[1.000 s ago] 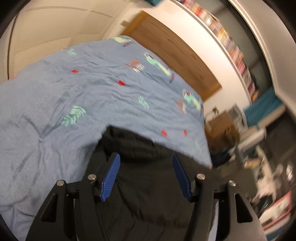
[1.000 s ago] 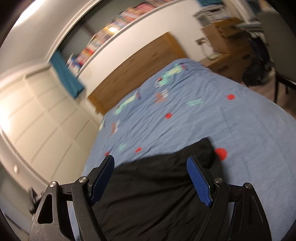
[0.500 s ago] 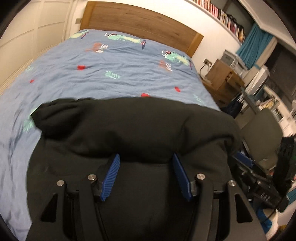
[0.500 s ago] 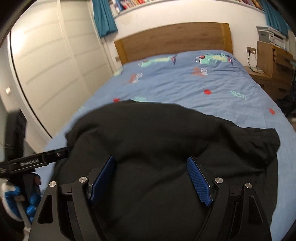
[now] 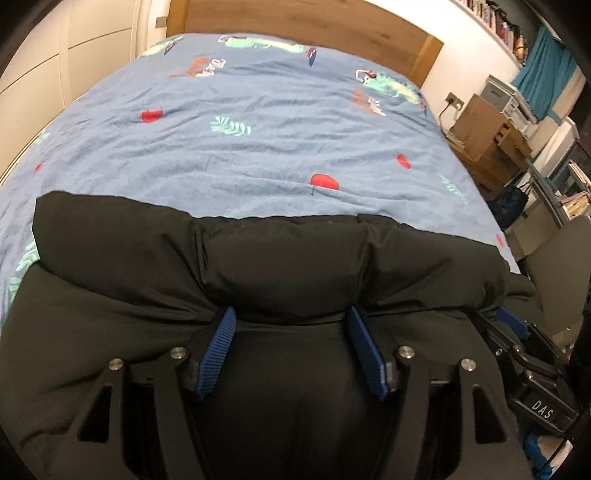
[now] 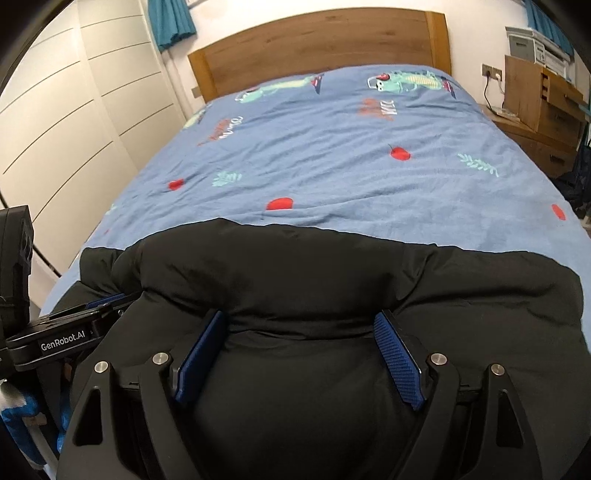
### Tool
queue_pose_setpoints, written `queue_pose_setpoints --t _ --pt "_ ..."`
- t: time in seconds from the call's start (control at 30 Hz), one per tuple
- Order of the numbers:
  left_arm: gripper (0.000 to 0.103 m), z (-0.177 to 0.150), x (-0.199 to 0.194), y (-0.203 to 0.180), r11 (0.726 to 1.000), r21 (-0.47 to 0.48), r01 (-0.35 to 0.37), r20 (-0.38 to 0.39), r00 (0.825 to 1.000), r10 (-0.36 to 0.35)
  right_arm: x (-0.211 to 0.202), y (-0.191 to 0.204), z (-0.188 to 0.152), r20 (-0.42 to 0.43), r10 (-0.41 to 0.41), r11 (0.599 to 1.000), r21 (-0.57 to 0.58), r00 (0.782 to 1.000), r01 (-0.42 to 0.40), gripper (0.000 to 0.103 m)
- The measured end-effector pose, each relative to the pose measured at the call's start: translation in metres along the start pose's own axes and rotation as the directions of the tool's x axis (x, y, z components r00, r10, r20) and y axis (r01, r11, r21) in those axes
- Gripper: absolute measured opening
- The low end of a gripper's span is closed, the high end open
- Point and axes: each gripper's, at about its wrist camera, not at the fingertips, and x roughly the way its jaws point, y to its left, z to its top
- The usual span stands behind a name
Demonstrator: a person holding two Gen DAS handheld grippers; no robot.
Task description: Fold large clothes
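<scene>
Bed (image 5: 280,147) fills both views, blue cover w/ red dots, green leaf sprigs and cartoon prints up near the wood headboard (image 6: 321,48) at 12 o'clock. Black garment (image 5: 288,258) lies bunched across the near end of the bed, its far edge a fairly straight line across the cover, thick fold humped just past the fingertips. Left gripper (image 5: 291,332): jaws have just been opening, wide now, blue pads either side of a fabric ridge; can't tell if they press it. Right gripper (image 6: 299,339): jaws wide too, cloth between and under them, pressing or not unclear. Room: pale panelled wardrobe (image 6: 74,110) at 9–10 o'clock, wood drawers (image 6: 543,107) at 2–3 w/ a printer (image 6: 532,42) on top, teal curtain (image 5: 546,74) at 1–2, bookshelf (image 5: 491,18) high on the wall.
</scene>
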Motion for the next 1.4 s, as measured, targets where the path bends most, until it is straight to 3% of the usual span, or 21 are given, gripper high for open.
queue_pose_setpoints --t 0.17,0.37,0.5,0.6,0.7,0.77,0.9,1.0,1.07,1.17,1.23,1.3,1.4 --pt "0.063 0.006 0.017 0.003 1.000 -0.018 0.005 -0.011 1.000 -0.005 0.019 -0.012 0.006 -0.017 0.021 0.999 0.034 1.000 -0.020 0.082" --pt "0.063 -0.001 -0.001 0.026 0.999 -0.018 0.044 -0.029 0.999 -0.044 0.003 -0.029 -0.002 -0.015 0.037 0.998 0.058 0.999 -0.036 0.082" --pt "0.063 -0.013 -0.021 0.069 0.998 -0.069 -0.004 -0.038 0.999 0.002 -0.024 -0.071 -0.020 -0.010 -0.038 0.992 0.118 0.999 0.039 0.082" --pt "0.063 -0.024 -0.033 0.105 0.986 -0.149 -0.080 -0.059 0.996 0.071 -0.041 -0.103 -0.037 -0.035 -0.117 0.979 0.167 0.993 0.121 0.082" --pt "0.063 -0.034 -0.048 0.126 0.962 -0.181 -0.203 -0.066 0.979 0.194 -0.058 -0.115 -0.049 -0.071 -0.243 0.954 0.164 0.967 0.252 0.082" --pt "0.063 -0.042 -0.068 0.131 0.958 -0.199 -0.207 -0.013 0.978 0.209 -0.076 -0.115 -0.054 -0.046 -0.298 0.940 0.161 0.953 0.302 0.082" --pt "0.063 -0.064 -0.103 0.119 0.978 -0.180 -0.107 0.113 0.985 0.129 -0.112 -0.089 -0.062 0.078 -0.246 0.962 0.146 0.966 0.233 0.082" --pt "0.063 -0.080 -0.095 0.115 0.980 -0.181 -0.085 0.071 0.993 0.099 -0.121 -0.061 -0.075 0.124 -0.141 0.985 0.118 0.982 0.127 0.084" --pt "0.063 -0.092 -0.085 0.117 0.977 -0.186 -0.108 0.037 0.992 0.116 -0.111 -0.050 -0.088 0.104 -0.100 0.991 0.099 0.990 0.090 0.086" --pt "0.063 -0.104 -0.089 0.123 0.970 -0.204 -0.133 0.037 0.989 0.144 -0.104 -0.060 -0.108 0.059 -0.108 0.987 0.123 0.992 0.100 0.087" --pt "0.063 -0.112 -0.099 0.121 0.967 -0.190 -0.172 0.052 0.981 0.185 -0.109 -0.077 -0.117 0.045 -0.155 0.974 0.175 0.987 0.145 0.087" --pt "0.063 -0.123 -0.114 0.114 0.962 -0.170 -0.214 0.086 0.969 0.231 -0.114 -0.089 -0.124 0.021 -0.205 0.957 0.212 0.979 0.196 0.087" --pt "0.063 -0.140 -0.136 0.103 0.963 -0.155 -0.219 0.140 0.961 0.240 -0.128 -0.098 -0.135 -0.008 -0.254 0.937 0.245 0.967 0.248 0.087"
